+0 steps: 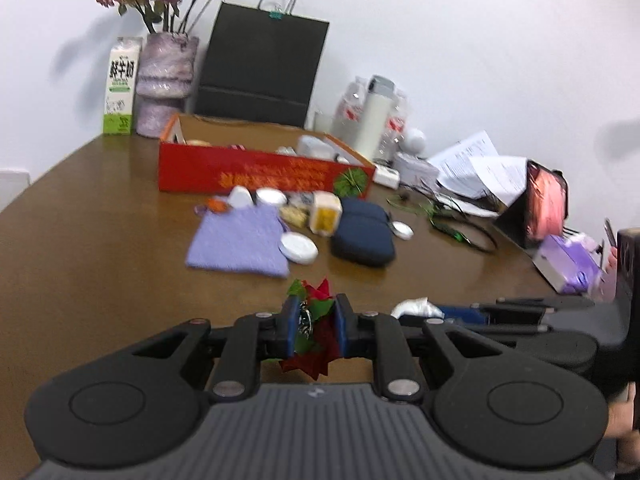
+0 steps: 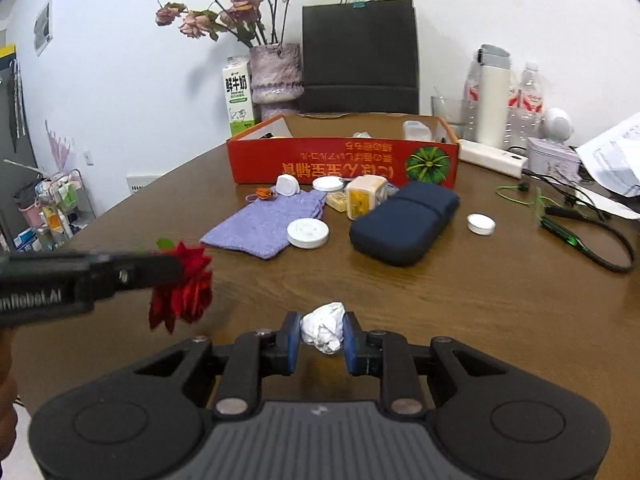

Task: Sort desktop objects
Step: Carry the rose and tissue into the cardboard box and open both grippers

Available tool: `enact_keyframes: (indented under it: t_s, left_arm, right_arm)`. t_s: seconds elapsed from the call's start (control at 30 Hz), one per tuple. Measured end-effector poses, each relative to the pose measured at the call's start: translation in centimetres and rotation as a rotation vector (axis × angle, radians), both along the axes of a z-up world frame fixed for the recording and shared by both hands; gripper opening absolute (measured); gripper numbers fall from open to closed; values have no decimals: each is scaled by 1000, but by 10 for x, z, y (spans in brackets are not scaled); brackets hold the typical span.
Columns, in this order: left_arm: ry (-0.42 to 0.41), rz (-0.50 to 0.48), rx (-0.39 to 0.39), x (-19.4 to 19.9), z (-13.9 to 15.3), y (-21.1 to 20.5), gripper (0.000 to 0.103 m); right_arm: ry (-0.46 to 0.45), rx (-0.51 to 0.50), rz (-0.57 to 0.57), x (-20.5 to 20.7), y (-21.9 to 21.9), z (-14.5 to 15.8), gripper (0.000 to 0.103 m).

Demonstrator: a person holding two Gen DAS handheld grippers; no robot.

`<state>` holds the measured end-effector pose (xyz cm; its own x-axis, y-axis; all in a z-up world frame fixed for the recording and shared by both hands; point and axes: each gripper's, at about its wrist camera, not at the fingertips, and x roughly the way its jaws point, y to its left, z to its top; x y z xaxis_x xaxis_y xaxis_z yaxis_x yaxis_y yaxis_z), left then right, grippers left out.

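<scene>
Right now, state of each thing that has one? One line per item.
Left claw: shut on the red fabric flower, held off the table.
Right claw: shut on the crumpled white paper ball.
Red cardboard box: open-topped, small items inside.
Lilac knitted pouch: lying flat.
Navy zip case: closed.
Black paper bag: upright, clipped at the handles.

The desk point(image 2: 460, 300) looks like smooth brown wood with a soft shine. The purple cloth point(image 2: 264, 226) is fuzzy. The white wad point(image 2: 324, 326) is crumpled paper. The red box point(image 2: 344, 162) is cardboard. The black bag point(image 2: 360, 54) is matt paper.
</scene>
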<state>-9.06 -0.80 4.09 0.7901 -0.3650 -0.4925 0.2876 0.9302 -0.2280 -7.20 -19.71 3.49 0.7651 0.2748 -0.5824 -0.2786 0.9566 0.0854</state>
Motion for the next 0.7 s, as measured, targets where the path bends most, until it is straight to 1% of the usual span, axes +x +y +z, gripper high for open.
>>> enact_keyframes:
  t_s: [0.13,0.23,0.37,0.47,0.53,0.57,0.6,0.63,0.67,0.7]
  left_arm:
    - [-9,4,-9,-7,3,0,19]
    - [-40,17,-17,-3,12,3,19]
    - [-85,36,-16,27,36,9,19]
    - [-120,66,-22,62,64,17,19]
    - [-144,84,-52,95,82,25,19]
    - [-135,96,-65,115,89,29,19]
    - [-123,102,-77,139,96,34,19]
    - [-112,109,-87,167,103,39,19]
    - [-99,131,-89,194,108,42,19]
    - [-85,130,-73,217,110,44,19]
  right_arm:
    - [-5,25,-23,-11,-11,1,21]
    - [-19,43,-32,-10,-14,8,21]
    - [-58,88,-19,5,-19,30,21]
    - [-111,109,-17,30,-23,53,21]
    - [-137,130,-18,56,-27,70,21]
    - [-148,135,-23,71,-28,78,21]
    - [-152,134,-17,111,-28,97,21]
    - [-152,134,-17,111,-28,97,21]
    - [-157,128,5,157,-27,113,21]
    - [-157,128,5,157,-27,113,22]
